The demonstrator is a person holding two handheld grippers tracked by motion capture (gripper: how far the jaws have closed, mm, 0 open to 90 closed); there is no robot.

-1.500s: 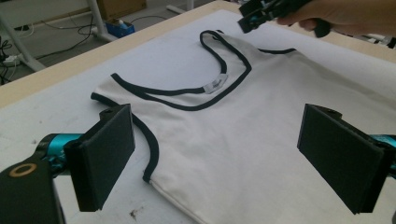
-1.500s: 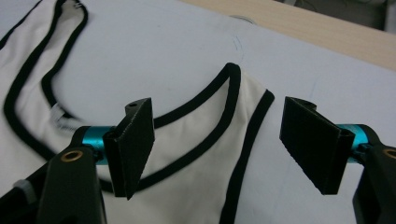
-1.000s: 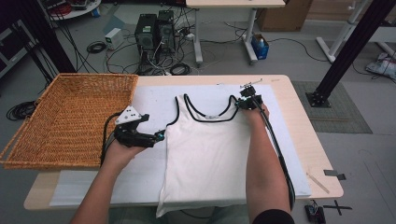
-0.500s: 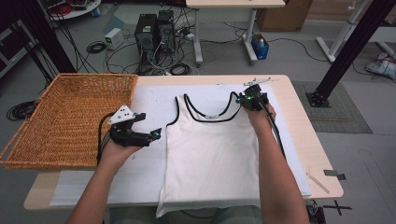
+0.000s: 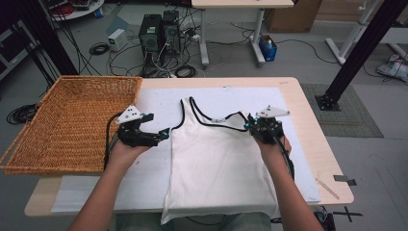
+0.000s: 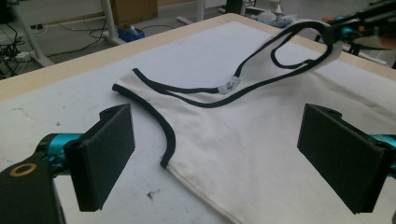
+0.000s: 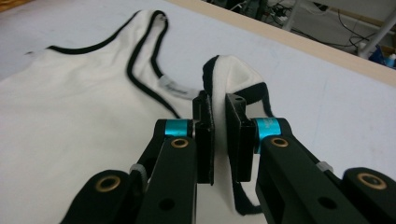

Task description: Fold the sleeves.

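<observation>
Cotton, soft and matte white, makes up the tank top [image 5: 219, 168], which is edged with narrow black binding at neck and armholes and lies flat at the middle of the table [image 5: 308, 115], hem toward six o'clock. Its strap at two o'clock is lifted off the surface, pinched in the right gripper [image 5: 250, 126], whose black jaws are nearly together with the fold of fabric pressed between the pads. The left gripper [image 5: 163, 136] sits at nine o'clock of the shirt, just beside the armhole, jaws spread wide with nothing between them.

A white sheet [image 5: 240, 96] covers most of the pale wooden tabletop, faintly smudged and speckled. At ten o'clock a woven wicker basket [image 5: 67, 125], shallow and rectangular, overhangs the table's edge. Beyond, at twelve o'clock, the grey floor carries computer towers [image 5: 159, 31], tangled cables and a second table's white legs [image 5: 204, 33]; a black metal post [image 5: 358, 53] slants at two o'clock.

The left gripper view shows its broad flat pads [image 6: 107, 154] framing the near armhole, a small sewn label [image 6: 229, 86] inside the neckline, and the raised strap looping in the air at one o'clock. The right gripper view shows how the strap [image 7: 224, 79] bunches upward between the pads [image 7: 204, 135], its black trim curling down at four o'clock.
</observation>
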